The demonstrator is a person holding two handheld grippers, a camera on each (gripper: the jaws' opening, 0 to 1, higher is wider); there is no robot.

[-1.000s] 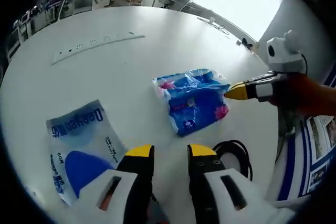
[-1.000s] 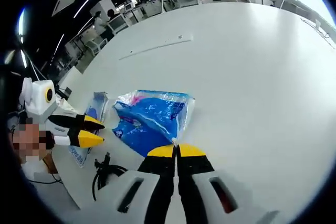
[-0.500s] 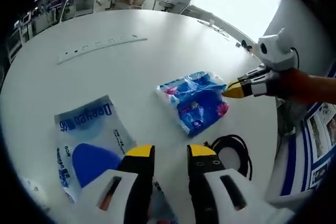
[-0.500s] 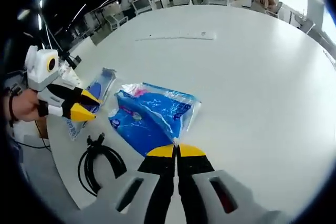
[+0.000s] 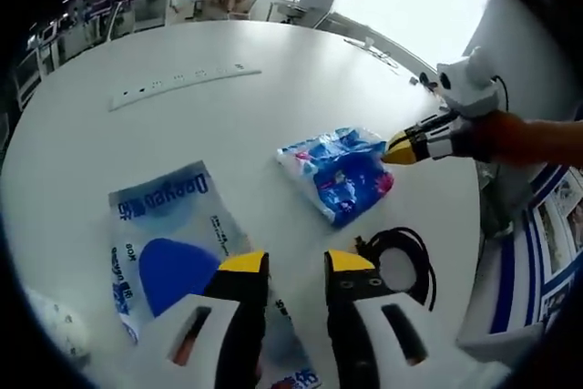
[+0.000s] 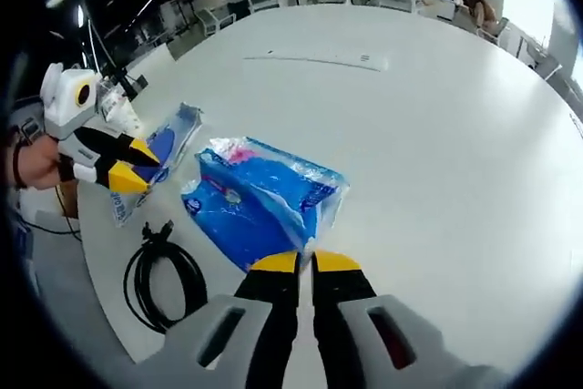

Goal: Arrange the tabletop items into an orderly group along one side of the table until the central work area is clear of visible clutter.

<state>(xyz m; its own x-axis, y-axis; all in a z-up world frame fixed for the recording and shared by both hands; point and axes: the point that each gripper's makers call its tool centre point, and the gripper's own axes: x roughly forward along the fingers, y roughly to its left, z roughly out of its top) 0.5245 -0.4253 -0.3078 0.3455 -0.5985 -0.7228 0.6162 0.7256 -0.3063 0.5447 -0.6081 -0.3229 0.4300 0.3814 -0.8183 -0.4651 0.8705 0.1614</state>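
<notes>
Pinching the blue tissue pack (image 6: 264,211) by its near edge, the right gripper (image 6: 305,261) has jaws nearly closed on the wrapper. Left of the pack lies a flat blue pouch (image 5: 168,243); a black cable coil (image 5: 401,261) sits nearer the counter (image 6: 437,134) edge. The left gripper (image 5: 296,263) hovers, jaws parted, empty. Best to drag gently, low, toward the pouch.

Left gripper (image 5: 297,263) agape above flat pouch (image 5: 173,257), tissue pack (image 5: 339,173) beyond.

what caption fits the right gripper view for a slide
Right gripper pinching the blue tissue pack on a white table, coiled black cable nearby.
</notes>
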